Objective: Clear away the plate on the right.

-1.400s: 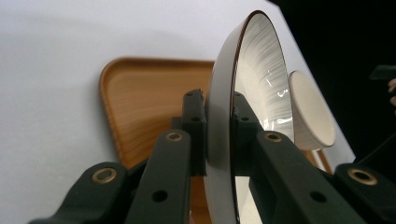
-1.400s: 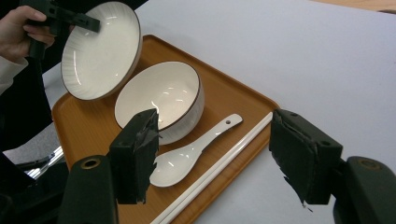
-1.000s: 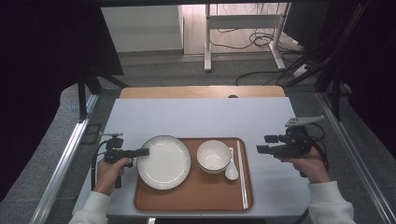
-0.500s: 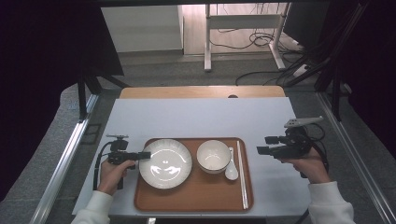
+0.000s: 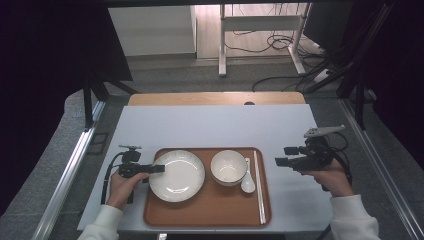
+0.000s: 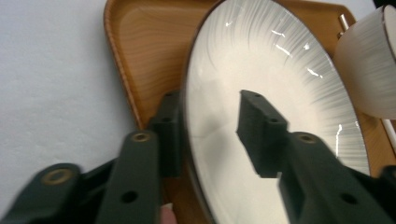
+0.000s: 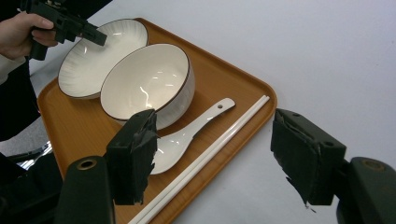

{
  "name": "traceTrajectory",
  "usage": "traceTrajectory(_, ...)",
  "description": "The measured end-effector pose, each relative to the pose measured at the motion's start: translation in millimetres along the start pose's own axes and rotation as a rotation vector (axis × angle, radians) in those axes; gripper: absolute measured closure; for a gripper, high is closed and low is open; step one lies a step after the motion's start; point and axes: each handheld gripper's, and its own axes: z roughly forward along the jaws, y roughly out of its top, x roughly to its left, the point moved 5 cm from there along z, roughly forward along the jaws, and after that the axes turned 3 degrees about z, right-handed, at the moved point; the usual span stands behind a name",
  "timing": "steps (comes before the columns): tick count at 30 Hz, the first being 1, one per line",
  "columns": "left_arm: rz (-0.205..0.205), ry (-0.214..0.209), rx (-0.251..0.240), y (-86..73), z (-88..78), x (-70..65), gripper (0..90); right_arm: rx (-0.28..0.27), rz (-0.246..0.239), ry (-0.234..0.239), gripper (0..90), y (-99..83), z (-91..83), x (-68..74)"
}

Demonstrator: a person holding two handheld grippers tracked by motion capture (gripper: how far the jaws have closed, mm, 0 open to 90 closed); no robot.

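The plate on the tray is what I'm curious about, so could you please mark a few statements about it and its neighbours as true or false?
1. The left tool has its jaws on either side of the plate's rim. True; they have just been opening and no longer pinch it.
2. The plate lies on the bare table. False: it lies on the wooden tray.
3. The bowl sits between the plate and the spoon. True.
4. The right tool holds the chopsticks. False: it is open and empty, off the tray's right edge.
5. The bowl holds soup. False: it is empty.
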Motion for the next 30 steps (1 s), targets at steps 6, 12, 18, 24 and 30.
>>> traceTrajectory(6,0.003,0.002,-0.041,3.4,-6.4,-7.4,35.8,0.008,0.001,-0.002,31.1,-1.0,1.5,-0.2)
traceTrajectory(12,0.033,0.008,-0.041,2.3,-10.0,-14.1,24.1,0.012,0.001,-0.003,31.0,-1.5,2.3,-0.3)
traceTrajectory(18,0.114,0.095,-0.049,6.0,-16.3,-24.3,18.5,0.013,0.001,-0.006,30.9,-2.0,2.4,-1.1)
traceTrajectory(24,0.195,0.159,-0.092,9.9,-29.2,-37.1,18.5,0.019,0.006,-0.011,30.9,-3.3,3.0,-2.3)
traceTrajectory(30,0.28,0.224,-0.126,10.0,-42.1,-47.7,18.4,0.022,0.006,-0.022,30.9,-4.6,3.1,-3.0)
